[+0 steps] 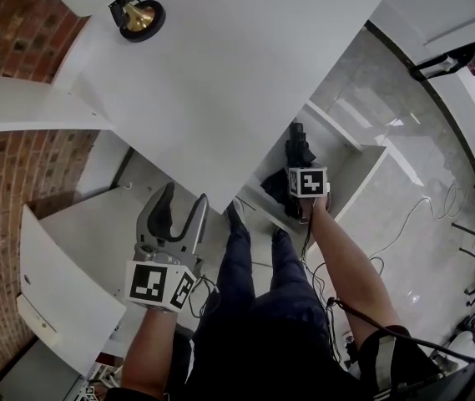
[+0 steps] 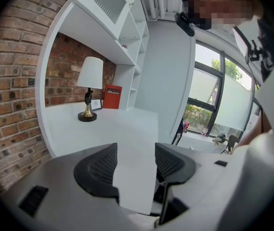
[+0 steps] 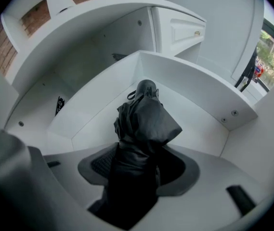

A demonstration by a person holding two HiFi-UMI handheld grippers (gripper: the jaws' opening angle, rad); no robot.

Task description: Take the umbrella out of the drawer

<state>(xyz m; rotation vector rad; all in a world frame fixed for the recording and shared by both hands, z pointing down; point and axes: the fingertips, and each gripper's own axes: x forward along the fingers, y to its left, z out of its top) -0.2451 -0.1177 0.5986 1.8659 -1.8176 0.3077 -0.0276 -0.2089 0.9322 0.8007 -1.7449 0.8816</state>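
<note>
The black folded umbrella (image 1: 298, 150) lies in the open white drawer (image 1: 356, 178) under the desk. My right gripper (image 1: 304, 174) points steeply down into the drawer, its marker cube covering part of the umbrella in the head view. In the right gripper view the umbrella (image 3: 144, 124) fills the gap between the pads, and my right gripper (image 3: 137, 170) is shut on its crumpled fabric, with the drawer wall (image 3: 199, 95) behind. My left gripper (image 1: 179, 215) hangs open and empty at the desk's front edge, away from the drawer. In its own view the left gripper (image 2: 136, 165) faces the desk top.
The white desk top (image 1: 237, 65) carries a brass lamp (image 1: 139, 17) at its far corner, with a red book (image 2: 111, 96) beside it. A brick wall (image 1: 3, 165) runs along the left. The person's legs (image 1: 254, 307) stand before the drawer. A cable (image 1: 421, 207) trails on the floor.
</note>
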